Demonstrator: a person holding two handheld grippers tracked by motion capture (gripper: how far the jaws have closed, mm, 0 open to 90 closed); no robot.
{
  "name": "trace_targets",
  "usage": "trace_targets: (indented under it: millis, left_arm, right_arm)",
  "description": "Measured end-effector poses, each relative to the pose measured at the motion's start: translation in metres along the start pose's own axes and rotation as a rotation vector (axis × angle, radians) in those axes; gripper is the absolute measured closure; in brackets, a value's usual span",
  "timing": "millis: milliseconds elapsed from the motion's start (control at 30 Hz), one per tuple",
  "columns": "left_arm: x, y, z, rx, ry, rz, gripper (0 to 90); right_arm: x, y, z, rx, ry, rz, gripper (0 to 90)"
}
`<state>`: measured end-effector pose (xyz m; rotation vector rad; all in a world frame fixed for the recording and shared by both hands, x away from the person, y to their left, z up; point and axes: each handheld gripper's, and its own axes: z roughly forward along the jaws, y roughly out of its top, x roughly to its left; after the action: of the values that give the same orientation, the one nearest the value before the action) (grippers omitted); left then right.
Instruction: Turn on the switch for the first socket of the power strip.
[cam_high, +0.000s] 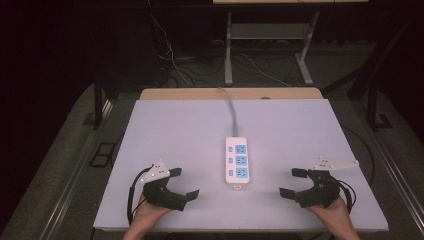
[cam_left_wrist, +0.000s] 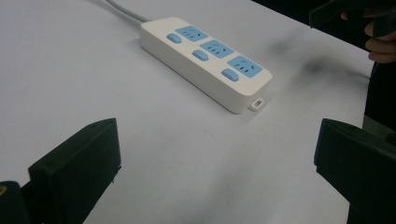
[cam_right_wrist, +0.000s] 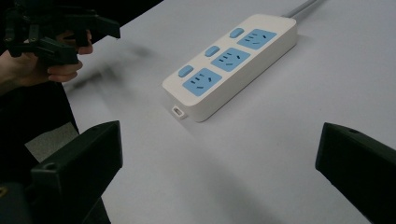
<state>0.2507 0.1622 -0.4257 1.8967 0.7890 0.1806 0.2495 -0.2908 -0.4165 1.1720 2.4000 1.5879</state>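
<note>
A power strip (cam_high: 236, 161) lies mid-table (cam_high: 175, 130); left claw (cam_high: 184, 184) and right claw (cam_high: 294, 183) flank it, both wide, empty.

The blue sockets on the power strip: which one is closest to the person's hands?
The blue socket at the end of the power strip without the cable. The other two sit farther up, toward the grey cable.
</note>
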Motion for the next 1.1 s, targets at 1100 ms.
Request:
trace_targets:
  millis: [1100]
  left_arm:
    - [0.0030,-0.0012,-0.0010,0.020,0.010,-0.016,0.0]
  right_arm:
    - [0.0011,0.0021,-0.0049,0.046,-0.044,-0.006,0.3]
